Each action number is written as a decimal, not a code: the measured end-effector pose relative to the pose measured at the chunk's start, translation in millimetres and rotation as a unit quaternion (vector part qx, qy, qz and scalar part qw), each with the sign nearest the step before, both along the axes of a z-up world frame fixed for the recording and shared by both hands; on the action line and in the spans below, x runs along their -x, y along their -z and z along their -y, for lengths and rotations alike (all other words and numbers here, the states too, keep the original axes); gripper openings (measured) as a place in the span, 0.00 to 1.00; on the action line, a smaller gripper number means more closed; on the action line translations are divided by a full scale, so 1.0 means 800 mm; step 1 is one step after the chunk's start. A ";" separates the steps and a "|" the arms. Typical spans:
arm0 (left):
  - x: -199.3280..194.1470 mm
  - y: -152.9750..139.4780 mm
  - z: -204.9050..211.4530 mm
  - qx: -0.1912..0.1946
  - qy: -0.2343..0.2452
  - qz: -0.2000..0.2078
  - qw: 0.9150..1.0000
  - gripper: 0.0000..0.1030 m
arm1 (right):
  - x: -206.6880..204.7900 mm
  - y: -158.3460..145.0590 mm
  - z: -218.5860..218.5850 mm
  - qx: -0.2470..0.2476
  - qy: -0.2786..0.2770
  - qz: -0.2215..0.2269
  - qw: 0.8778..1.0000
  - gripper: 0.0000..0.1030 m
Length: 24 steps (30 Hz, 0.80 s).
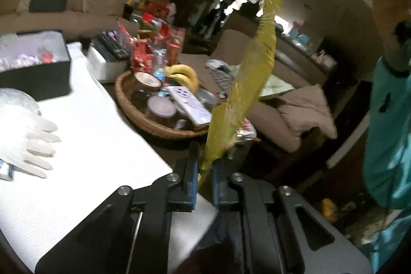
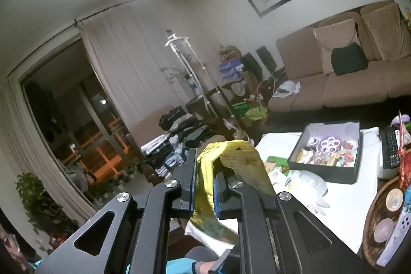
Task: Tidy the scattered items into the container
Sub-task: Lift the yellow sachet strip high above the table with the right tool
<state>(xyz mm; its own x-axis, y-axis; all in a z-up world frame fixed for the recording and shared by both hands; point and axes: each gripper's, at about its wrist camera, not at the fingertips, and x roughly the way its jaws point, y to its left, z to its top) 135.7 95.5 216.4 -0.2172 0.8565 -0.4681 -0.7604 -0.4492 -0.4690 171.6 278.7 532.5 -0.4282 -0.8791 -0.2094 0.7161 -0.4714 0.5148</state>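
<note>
Left wrist view: left gripper [image 1: 205, 171] clenched on yellow bag [image 1: 246, 73], stretched up off the table's [image 1: 97, 135] right edge. Right gripper [image 2: 204, 186] pinching the same bag's other end, well above the near edge. Black box [image 2: 331, 148] at far edge, glove [image 1: 28, 140] nearer, open cloth between.

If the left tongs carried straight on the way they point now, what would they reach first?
Probably the woven basket, at its near rim, just ahead of the left tongs, which are shut on the yellow bag. Depth is hard to judge through the fisheye.
</note>
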 end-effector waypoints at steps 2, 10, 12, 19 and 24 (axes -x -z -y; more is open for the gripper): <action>0.000 -0.002 0.001 -0.010 -0.007 -0.011 1.000 0.64 | -0.002 0.002 0.002 -0.004 -0.001 -0.001 1.000 0.10; 0.034 0.020 -0.004 -0.006 -0.023 0.043 0.999 0.13 | -0.002 0.012 0.004 0.001 -0.008 0.007 1.000 0.10; 0.031 0.026 -0.002 -0.010 -0.017 0.045 0.999 0.10 | -0.001 0.012 0.003 0.003 -0.009 0.007 1.000 0.10; 0.020 0.013 0.011 -0.012 -0.063 -0.027 0.998 0.77 | 0.004 0.012 -0.003 0.010 -0.012 0.007 1.000 0.10; 0.033 0.001 0.008 0.021 -0.064 -0.049 0.997 0.77 | 0.006 0.006 0.002 0.015 -0.021 0.004 1.000 0.10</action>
